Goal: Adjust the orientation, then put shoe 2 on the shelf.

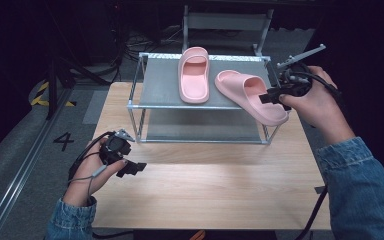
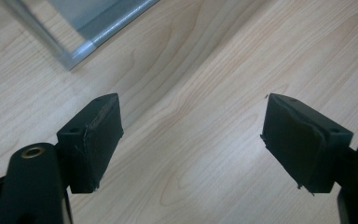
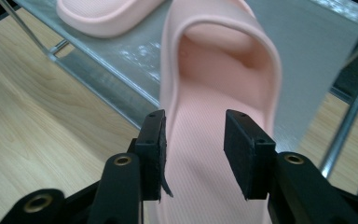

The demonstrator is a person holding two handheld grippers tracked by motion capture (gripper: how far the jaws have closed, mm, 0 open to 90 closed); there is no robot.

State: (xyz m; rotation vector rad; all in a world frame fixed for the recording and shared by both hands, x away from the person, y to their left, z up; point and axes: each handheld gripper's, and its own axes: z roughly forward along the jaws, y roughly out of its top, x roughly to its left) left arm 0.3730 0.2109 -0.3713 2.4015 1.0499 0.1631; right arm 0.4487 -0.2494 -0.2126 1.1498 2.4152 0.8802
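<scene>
Two smooth pink foam slides: one point(image 1: 194, 75) rests on the metal rack point(image 1: 160, 82), the other point(image 1: 250, 95) ribbed-soled, clamped by the right gripper point(image 3: 193, 154); left gripper point(image 2: 191, 149) gapes.

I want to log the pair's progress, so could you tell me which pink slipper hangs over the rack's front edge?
The right slipper, by the right gripper, lies angled with its heel past the rack edge. The left slipper lies fully on the shelf.

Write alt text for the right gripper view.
A pink slide sandal runs lengthwise between the right tongs, heel end nearest the camera; the two black jaws flank its sole, and contact cannot be told. The sandal reaches over the grey shelf of a metal rack, where a second pink sandal lies, above a wooden table.
</scene>
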